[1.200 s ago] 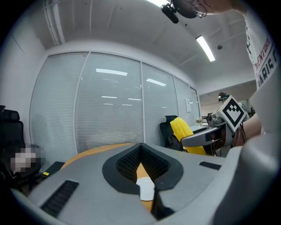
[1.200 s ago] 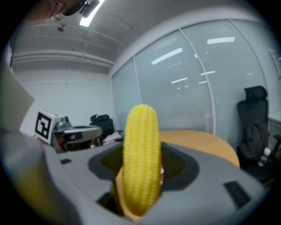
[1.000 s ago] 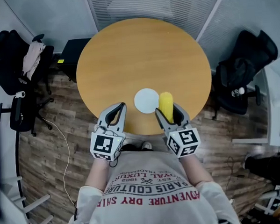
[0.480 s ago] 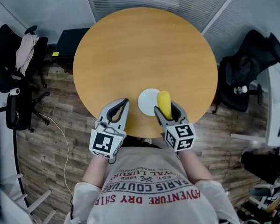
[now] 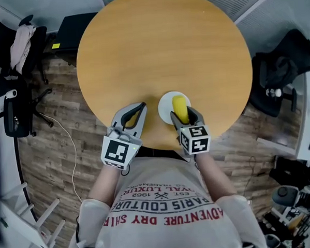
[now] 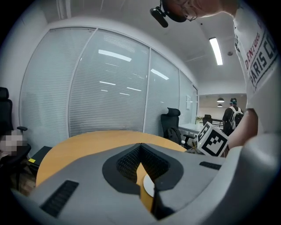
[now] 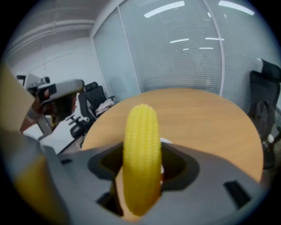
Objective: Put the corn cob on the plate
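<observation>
A yellow corn cob [image 5: 180, 108] is clamped lengthwise in my right gripper [image 5: 182, 114], which is shut on it. The cob hangs over the small white plate [image 5: 166, 106] near the front edge of the round wooden table [image 5: 161, 48]; I cannot tell whether it touches the plate. In the right gripper view the corn cob [image 7: 140, 154] fills the gap between the jaws, with a sliver of plate [image 7: 166, 141] behind it. My left gripper [image 5: 140, 106] is shut and empty, just left of the plate. Through the left gripper [image 6: 141, 148] a bit of plate [image 6: 148, 187] shows.
Black office chairs stand on the wooden floor at the left [image 5: 7, 66] and the right [image 5: 279, 73] of the table. A black box [image 5: 72, 28] sits at the far left by the table. A person with a backpack [image 6: 230, 115] stands far off.
My right gripper has carried the corn cob leftward, from beside the plate's right edge to over the plate. The left gripper has kept its place beside it.
</observation>
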Action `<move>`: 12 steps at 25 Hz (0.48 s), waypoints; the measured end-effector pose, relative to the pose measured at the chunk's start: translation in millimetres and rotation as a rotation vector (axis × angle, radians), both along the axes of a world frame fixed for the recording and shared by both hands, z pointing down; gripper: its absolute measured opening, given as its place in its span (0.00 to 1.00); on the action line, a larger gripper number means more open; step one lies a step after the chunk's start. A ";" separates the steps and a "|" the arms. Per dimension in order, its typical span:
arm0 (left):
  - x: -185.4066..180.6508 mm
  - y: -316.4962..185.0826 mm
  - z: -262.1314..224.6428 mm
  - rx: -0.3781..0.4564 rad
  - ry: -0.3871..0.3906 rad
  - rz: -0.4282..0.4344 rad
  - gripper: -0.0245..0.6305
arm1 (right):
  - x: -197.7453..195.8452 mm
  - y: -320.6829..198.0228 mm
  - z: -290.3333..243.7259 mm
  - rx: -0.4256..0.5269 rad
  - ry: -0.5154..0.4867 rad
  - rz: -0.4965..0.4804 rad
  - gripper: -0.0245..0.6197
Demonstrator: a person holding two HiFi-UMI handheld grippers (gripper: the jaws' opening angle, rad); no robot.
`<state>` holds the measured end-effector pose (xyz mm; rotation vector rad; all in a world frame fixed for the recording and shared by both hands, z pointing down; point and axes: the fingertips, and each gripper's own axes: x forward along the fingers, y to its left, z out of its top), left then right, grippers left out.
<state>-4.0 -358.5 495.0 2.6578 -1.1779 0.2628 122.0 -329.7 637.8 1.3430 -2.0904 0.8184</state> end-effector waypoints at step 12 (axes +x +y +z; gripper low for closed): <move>8.9 -3.1 31.1 -0.082 -0.006 0.013 0.09 | 0.8 -6.1 72.0 -0.150 0.055 -0.006 0.45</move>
